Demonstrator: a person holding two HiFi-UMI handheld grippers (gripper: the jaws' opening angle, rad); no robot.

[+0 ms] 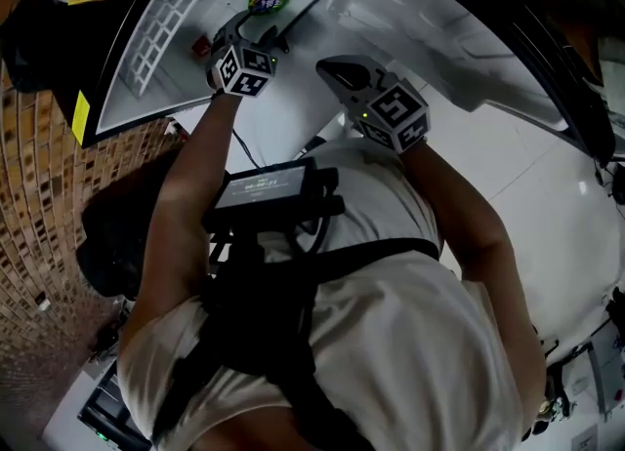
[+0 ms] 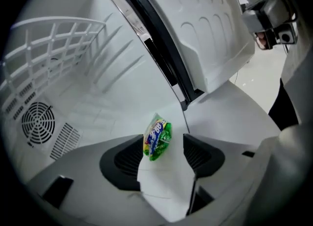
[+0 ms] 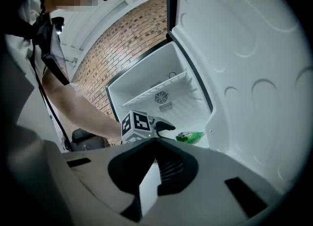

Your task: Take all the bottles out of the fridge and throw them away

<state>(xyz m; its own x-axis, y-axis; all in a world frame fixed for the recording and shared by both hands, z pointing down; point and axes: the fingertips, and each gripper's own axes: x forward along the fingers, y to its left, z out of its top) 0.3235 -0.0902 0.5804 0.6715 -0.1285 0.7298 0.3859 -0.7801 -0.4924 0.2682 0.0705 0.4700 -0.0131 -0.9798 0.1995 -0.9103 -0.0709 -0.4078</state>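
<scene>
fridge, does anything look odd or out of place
The green-labelled bottle lies tipped over on the fridge floor instead of standing, and it looks crumpled. No spill shows.

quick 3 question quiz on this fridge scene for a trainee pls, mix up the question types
1. True or false: the fridge door is closed.
2. Where does the green bottle lie? A on the wire shelf; B on the fridge floor; C outside the fridge.
3. Fill in: the ___ gripper reaches into the fridge with its jaws apart, the bottle just ahead of them.

Key
1. False: the door stands wide open.
2. B.
3. Left: the left gripper.
</scene>
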